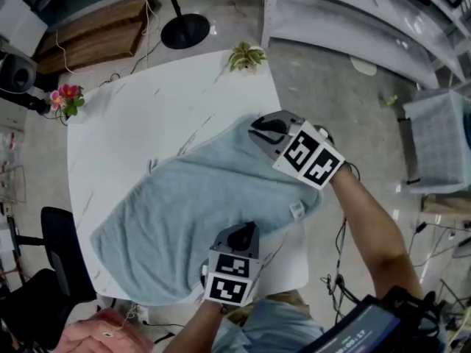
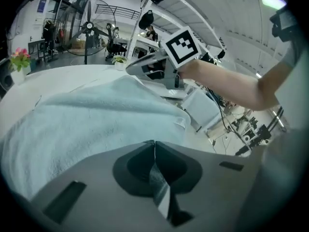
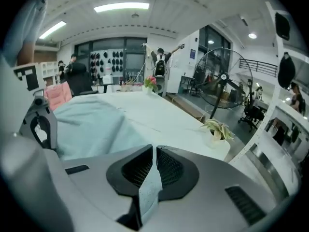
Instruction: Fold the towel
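Note:
A light blue towel (image 1: 199,212) lies spread and rumpled across the white table (image 1: 132,116). At the towel's near edge, my left gripper (image 1: 237,235) is shut, with a fold of cloth pinched between its jaws (image 2: 154,146). My right gripper (image 1: 263,131) holds the far right corner, and a strip of towel runs up between its shut jaws (image 3: 153,151). The towel (image 2: 87,115) bulges between the two grips. In the left gripper view the right gripper (image 2: 142,66) hangs over the far edge. The right gripper view shows the towel (image 3: 91,124) and the left gripper (image 3: 41,124) at the left.
A small potted plant (image 1: 246,56) stands at the table's far corner and pink flowers (image 1: 66,98) at its left corner. A black chair (image 1: 55,248) sits by the near left edge. A fan's base (image 1: 184,29) and shelving (image 1: 353,13) stand beyond the table.

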Demonstrator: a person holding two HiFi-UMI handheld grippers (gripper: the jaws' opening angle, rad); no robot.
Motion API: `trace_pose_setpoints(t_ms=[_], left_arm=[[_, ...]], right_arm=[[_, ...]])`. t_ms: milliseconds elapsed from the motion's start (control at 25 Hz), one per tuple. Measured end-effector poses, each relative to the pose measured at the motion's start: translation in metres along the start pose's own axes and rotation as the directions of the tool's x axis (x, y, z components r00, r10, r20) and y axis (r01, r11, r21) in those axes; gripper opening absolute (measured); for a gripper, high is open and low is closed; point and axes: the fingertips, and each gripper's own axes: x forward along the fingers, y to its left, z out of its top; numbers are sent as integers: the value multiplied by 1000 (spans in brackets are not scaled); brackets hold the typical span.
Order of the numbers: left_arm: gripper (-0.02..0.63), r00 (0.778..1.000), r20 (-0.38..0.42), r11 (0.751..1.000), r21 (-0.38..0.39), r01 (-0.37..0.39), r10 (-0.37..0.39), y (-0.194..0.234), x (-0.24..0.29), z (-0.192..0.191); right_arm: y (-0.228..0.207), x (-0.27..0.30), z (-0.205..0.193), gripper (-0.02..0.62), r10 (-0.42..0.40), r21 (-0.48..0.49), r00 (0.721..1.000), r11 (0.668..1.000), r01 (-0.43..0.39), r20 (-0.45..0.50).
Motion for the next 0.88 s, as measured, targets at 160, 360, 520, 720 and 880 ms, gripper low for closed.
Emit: trace_pose_setpoints(t_ms=[160, 360, 520, 720, 880], left_arm=[[11, 997, -73, 1000, -10, 18, -18, -2, 10, -14], [11, 995, -85, 996, -71, 48, -53, -3, 14, -16], [11, 994, -84, 993, -99, 61, -70, -3, 15, -12], [9, 997, -73, 995, -98, 21, -28, 6, 10, -11], [9, 997, -77, 992, -125, -6, -3, 11, 3, -17]], right_arm=[[-12, 25, -25, 34, -22, -116, 993, 993, 9, -114], [-38, 36, -49, 28, -66, -113, 985, 992, 48, -158], [-39, 23, -19, 17, -79, -68, 996, 995, 77, -29], [-18, 39, -24, 17, 18, -86, 998, 996, -22, -53], [-28, 46, -39, 17, 3, -140, 993, 990, -20, -118]])
